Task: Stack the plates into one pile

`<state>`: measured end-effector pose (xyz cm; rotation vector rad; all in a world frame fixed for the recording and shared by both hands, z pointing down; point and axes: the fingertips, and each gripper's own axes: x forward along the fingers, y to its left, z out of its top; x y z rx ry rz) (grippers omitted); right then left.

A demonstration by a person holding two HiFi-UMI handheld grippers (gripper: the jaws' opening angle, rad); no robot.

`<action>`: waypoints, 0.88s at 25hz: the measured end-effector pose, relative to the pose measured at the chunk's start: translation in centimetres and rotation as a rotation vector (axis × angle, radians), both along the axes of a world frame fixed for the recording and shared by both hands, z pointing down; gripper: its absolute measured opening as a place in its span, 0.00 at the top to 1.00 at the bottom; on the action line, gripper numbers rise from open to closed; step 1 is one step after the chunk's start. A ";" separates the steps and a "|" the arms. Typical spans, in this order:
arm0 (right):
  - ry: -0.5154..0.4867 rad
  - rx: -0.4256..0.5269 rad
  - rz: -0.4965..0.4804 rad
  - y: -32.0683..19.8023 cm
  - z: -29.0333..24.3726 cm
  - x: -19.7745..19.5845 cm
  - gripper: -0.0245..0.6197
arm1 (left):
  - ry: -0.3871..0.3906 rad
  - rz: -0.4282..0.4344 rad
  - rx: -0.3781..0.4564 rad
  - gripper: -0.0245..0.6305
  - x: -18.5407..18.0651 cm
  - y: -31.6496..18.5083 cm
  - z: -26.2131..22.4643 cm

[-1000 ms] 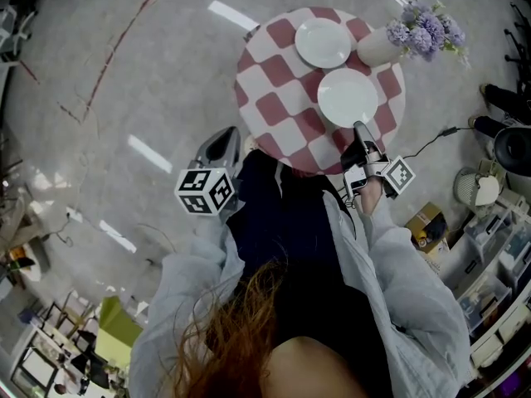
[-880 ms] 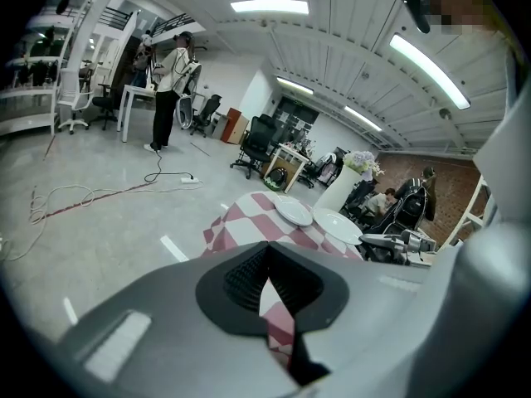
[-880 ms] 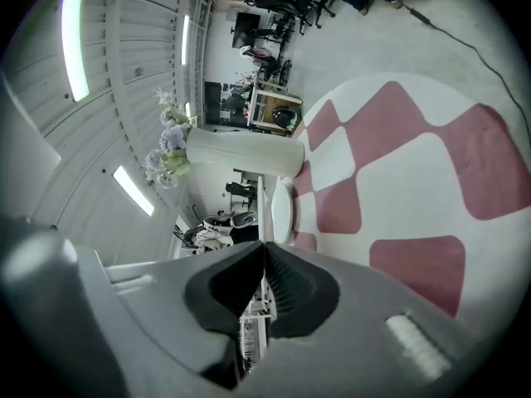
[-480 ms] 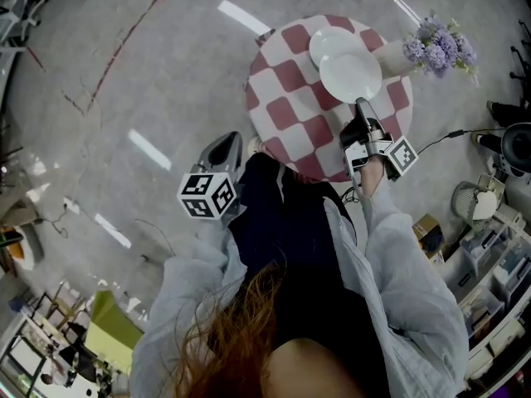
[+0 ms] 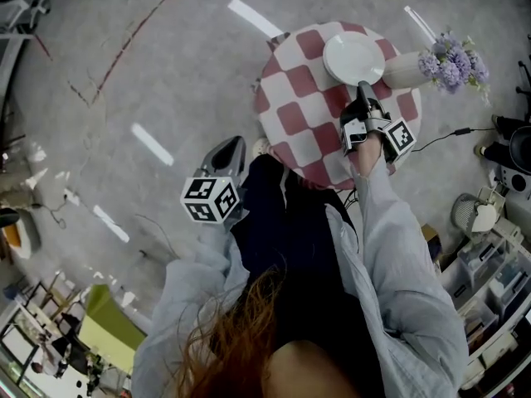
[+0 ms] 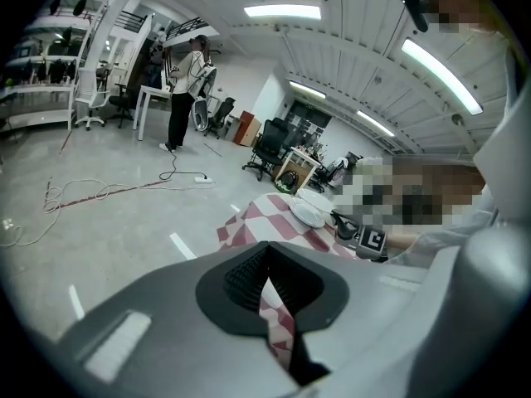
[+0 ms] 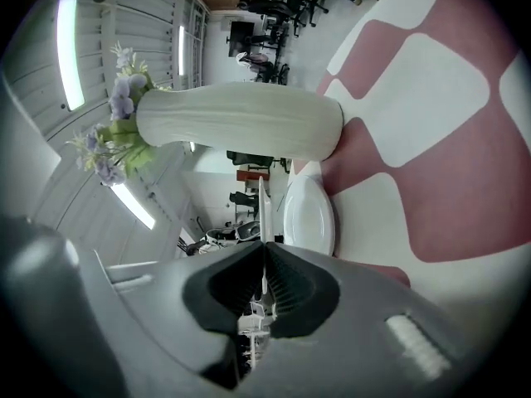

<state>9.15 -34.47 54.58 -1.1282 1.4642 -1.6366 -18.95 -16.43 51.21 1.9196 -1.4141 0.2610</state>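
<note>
Two grippers, both with jaws together. Left gripper (image 6: 266, 254) was nearest, low beside the person (image 5: 290, 239) and off the table: pads met at the tips with nothing between them, and only a sliver of checked cloth showed through the slit. Ahead of it and to its right stood the round table (image 5: 290, 118) under a red-and-white checked cloth. Right gripper (image 7: 264, 247) reached out over the cloth, clamped on the near rim of the held plate (image 5: 354, 56). In the right gripper view that plate ran edge-on straight out from the pads, roughly parallel to the cloth. Second plate (image 7: 309, 214) lay flat on the cloth, just ahead of the right gripper's tips, on the table side of the held plate. A visible gap separated the two, so they were not touching. From the head view the held plate covered nearly all of the second plate. Just beyond the plates, to the right gripper's right, was a pale vase (image 5: 404, 69) near the table's far edge, with purple flowers (image 5: 452, 56) sticking out past the rim. Far beyond the left gripper: bare floor with a trailing cable (image 6: 124, 187), a standing figure (image 6: 181, 89) by a white desk, and office chairs (image 6: 270, 148).
</note>
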 end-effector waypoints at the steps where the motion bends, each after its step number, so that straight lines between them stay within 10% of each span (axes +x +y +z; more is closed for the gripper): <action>1: 0.011 -0.009 0.006 -0.3 0.6 0.2 0.94 | 0.000 -0.004 -0.001 0.94 -0.2 0.0 0.0; 16: 0.061 -0.275 0.089 -0.4 6.5 1.4 0.93 | 0.004 -0.013 -0.014 0.94 -1.2 -0.2 0.3; 22: 0.070 -0.300 0.079 -1.6 5.6 0.9 0.70 | 0.009 0.012 -0.014 0.94 -0.7 -0.3 0.5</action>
